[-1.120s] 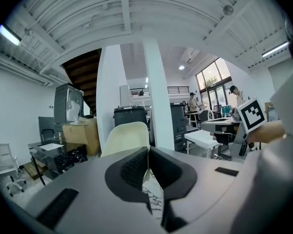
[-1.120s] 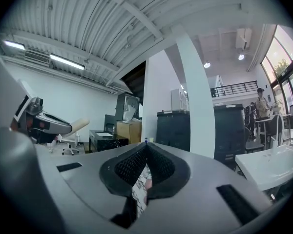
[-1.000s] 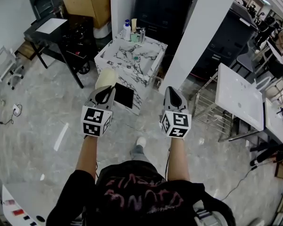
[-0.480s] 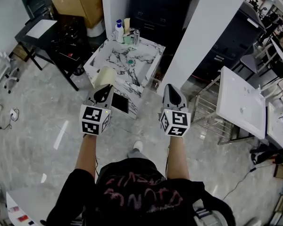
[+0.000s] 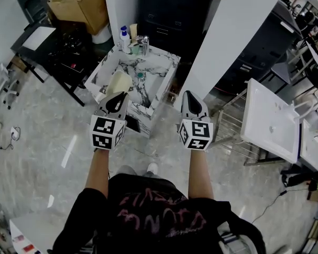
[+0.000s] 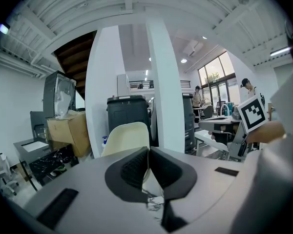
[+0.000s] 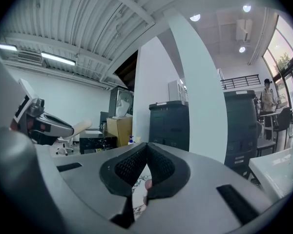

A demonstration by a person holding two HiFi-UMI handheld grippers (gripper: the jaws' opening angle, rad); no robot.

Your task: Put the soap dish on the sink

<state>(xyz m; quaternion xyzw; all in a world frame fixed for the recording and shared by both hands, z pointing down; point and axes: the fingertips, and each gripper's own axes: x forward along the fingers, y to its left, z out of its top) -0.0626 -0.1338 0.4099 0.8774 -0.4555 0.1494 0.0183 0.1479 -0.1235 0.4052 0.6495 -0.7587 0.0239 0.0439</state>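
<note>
Currently, left hand-held gripper (image 6: 147,152): clamped on cream soap dish (image 6: 126,136).
Soap dish: held upright, seen against the marble sink's (image 5: 160,54) near left part.
Right hand-held gripper (image 7: 146,147): jaws together, empty.

You have the marble sink (image 5: 99,70) standing on the grey floor (image 5: 53,136), with bottles (image 5: 125,35) and a tap (image 5: 144,43) along its back rim.

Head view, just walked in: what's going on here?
A person holds a gripper in each hand, facing a black-veined white marble sink. The left tongs are shut on a pale cream soap dish, held up by the sink's front edge and not yet set down. The right tongs are shut on nothing, off to the sink's right.
</note>
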